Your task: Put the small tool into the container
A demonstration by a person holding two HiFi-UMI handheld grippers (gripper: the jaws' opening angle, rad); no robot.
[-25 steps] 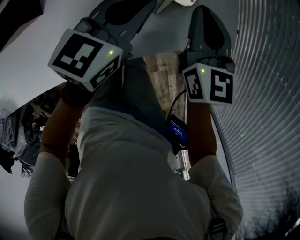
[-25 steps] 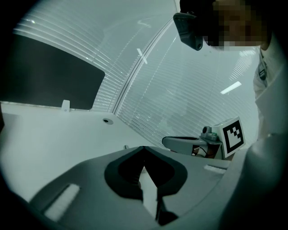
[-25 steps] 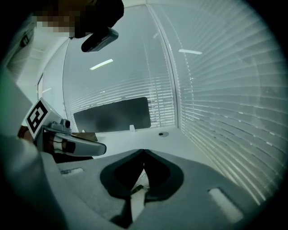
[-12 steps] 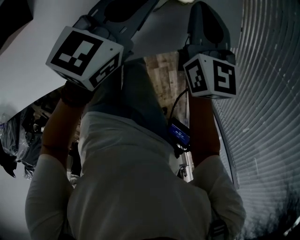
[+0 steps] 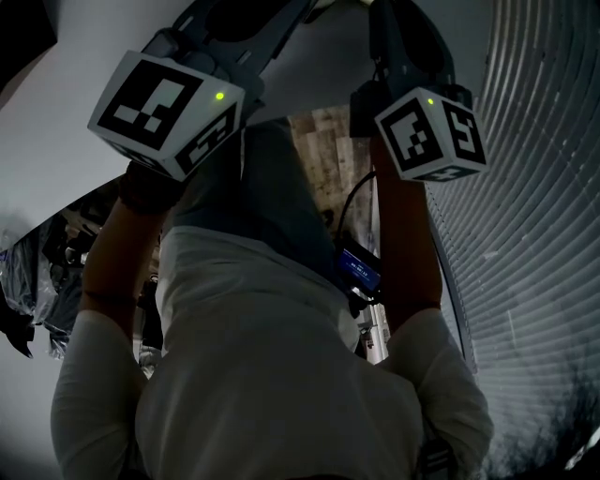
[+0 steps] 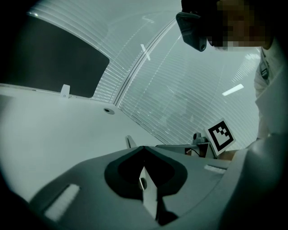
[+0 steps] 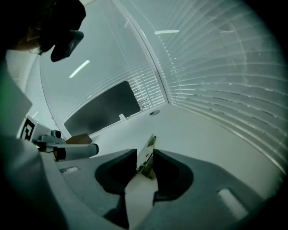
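Note:
No small tool and no container show in any view. In the head view both grippers are held up close to the camera, over the person's white shirt [image 5: 272, 375]. My left gripper [image 5: 251, 17] carries its marker cube [image 5: 167, 112] at the upper left. My right gripper [image 5: 405, 33] has its cube [image 5: 433, 133] at the upper right. In the left gripper view the left gripper [image 6: 144, 148] has its jaws closed to a point, aimed at a white ceiling. In the right gripper view the right gripper [image 7: 145, 153] has its jaws nearly together, with only a thin metal strip [image 7: 146, 158] in the slit.
A wall of horizontal blinds [image 5: 534, 244] curves down the right side. Wood floor [image 5: 323, 159] shows between the arms, and a small device with a blue screen [image 5: 358, 267] hangs at the person's waist. A dark panel [image 7: 102, 109] sits on the ceiling. The right gripper's cube [image 6: 220, 136] shows in the left gripper view.
The right gripper's cube has risen and shifted a little to the right, turning slightly. The left gripper has barely moved.

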